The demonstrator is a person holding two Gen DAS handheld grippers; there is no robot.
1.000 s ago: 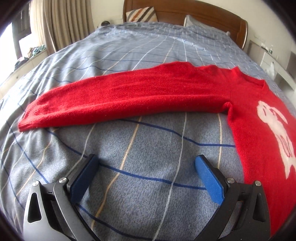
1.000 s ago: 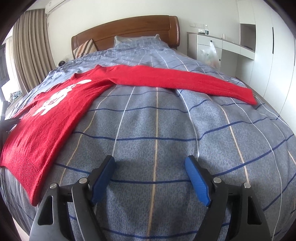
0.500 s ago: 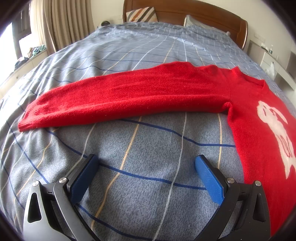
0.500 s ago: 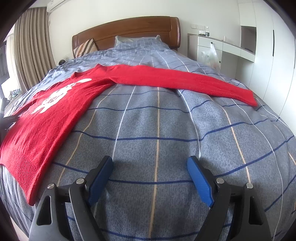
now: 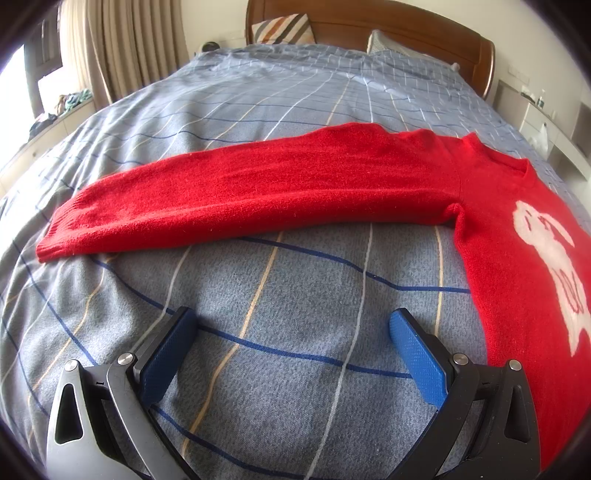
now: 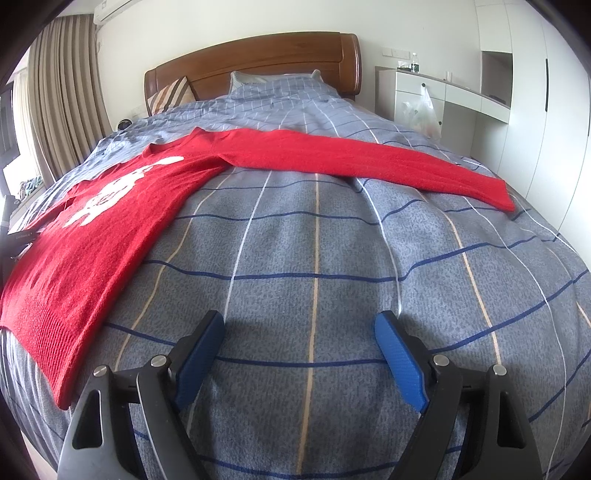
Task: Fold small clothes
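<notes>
A: Surface?
B: Bed with grey-blue checked cover [image 6: 332, 258]; red knitted sweater with white motif [image 5: 517, 229] lies flat, both sleeves outstretched.
A: Jaws?
B: Left gripper [image 5: 291, 332] and right gripper [image 6: 299, 332] spread wide, empty.
A: Progress?
B: Apparently nothing folded yet.

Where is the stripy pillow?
The stripy pillow leans against the wooden headboard at the far end of the bed, top middle in the left view, beyond the red sweater.
</notes>
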